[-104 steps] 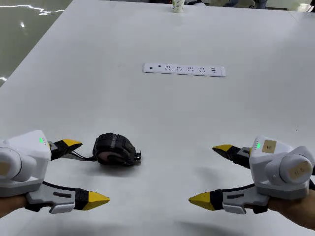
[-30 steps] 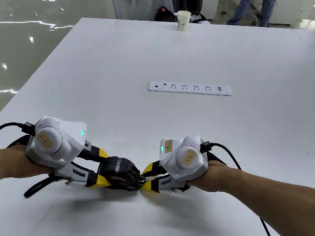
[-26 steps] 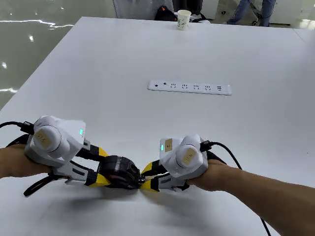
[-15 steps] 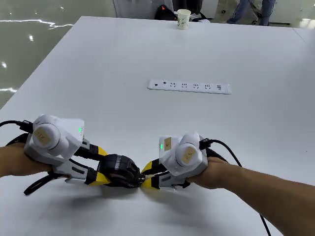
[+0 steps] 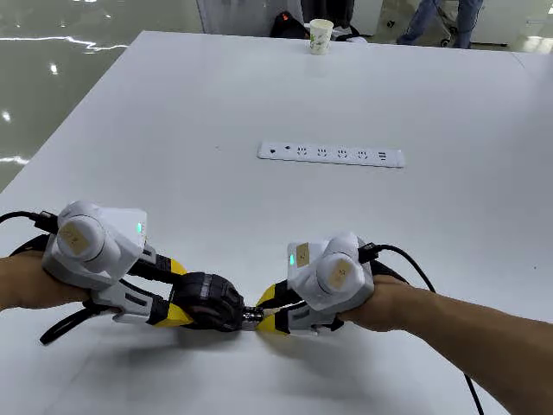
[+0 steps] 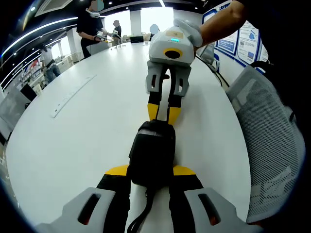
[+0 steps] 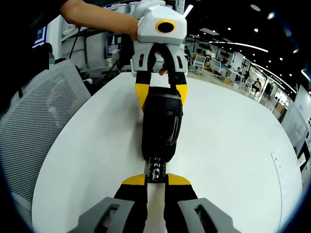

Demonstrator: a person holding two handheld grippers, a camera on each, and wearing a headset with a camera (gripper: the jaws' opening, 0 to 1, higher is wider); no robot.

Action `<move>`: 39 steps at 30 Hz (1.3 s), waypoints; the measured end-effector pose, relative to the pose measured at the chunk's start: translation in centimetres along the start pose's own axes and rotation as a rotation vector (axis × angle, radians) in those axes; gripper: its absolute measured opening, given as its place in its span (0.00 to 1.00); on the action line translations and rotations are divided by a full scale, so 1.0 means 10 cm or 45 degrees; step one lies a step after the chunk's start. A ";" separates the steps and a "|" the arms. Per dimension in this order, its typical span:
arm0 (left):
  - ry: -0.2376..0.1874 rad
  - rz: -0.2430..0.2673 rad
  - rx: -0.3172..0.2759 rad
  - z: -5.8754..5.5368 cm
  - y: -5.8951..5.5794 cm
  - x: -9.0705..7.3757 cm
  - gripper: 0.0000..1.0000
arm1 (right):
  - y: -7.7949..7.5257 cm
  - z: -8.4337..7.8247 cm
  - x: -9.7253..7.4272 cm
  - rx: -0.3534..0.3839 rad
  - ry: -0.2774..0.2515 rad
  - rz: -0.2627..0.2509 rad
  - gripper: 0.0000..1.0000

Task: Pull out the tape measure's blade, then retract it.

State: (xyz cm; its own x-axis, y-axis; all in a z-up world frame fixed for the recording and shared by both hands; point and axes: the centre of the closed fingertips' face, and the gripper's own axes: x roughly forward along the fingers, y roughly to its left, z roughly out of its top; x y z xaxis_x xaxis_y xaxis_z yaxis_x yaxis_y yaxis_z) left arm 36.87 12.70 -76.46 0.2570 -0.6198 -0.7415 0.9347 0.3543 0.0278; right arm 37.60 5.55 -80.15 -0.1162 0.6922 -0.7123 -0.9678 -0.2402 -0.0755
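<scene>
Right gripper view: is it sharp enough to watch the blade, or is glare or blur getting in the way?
Right gripper view: sharp, blade digits legible between the right tongs, fisheye bends the table edge. Left gripper view: the black tape measure case reads dark, little detail. Head view: soft shadows under it, glare sits on the floor.

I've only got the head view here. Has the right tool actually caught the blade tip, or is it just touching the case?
Observer: Caught. The right gripper view shows the right tool shut on the blade, a short numbered stretch out of the case.
Operator: And the left tool's hold?
Observer: The left gripper view shows the left tool clamping the case from both sides, its strap trailing back between the jaws.
</scene>
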 end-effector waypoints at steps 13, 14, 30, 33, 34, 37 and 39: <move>-0.002 -0.002 -0.001 0.00 0.00 0.00 0.25 | 0.02 -0.09 -0.07 0.009 0.012 -0.002 0.08; -0.002 -0.003 -0.001 0.00 0.00 0.00 0.25 | 0.02 -0.10 -0.08 0.009 0.014 -0.002 0.08; 0.000 -0.007 0.002 -0.01 0.00 0.01 0.25 | 0.05 -0.19 -0.16 0.032 0.010 -0.013 0.09; 0.000 -0.008 0.001 -0.01 -0.01 0.01 0.25 | 0.05 -0.21 -0.17 0.034 0.009 -0.014 0.09; 0.001 -0.007 0.000 -0.01 0.00 0.01 0.25 | 0.05 -0.22 -0.18 0.038 0.009 -0.015 0.09; 0.001 -0.007 -0.001 -0.01 -0.01 0.01 0.25 | 0.05 -0.23 -0.19 0.038 0.009 -0.016 0.09; 0.002 -0.007 -0.001 -0.01 0.00 0.01 0.25 | 0.05 -0.24 -0.20 0.038 0.010 -0.017 0.09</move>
State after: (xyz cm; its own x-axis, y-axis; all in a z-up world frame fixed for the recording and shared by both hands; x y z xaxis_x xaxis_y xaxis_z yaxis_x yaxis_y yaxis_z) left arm 36.84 12.68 -76.60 0.2511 -0.6209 -0.7426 0.9361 0.3510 0.0231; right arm 37.89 2.37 -80.42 -0.1015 0.6899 -0.7168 -0.9754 -0.2106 -0.0646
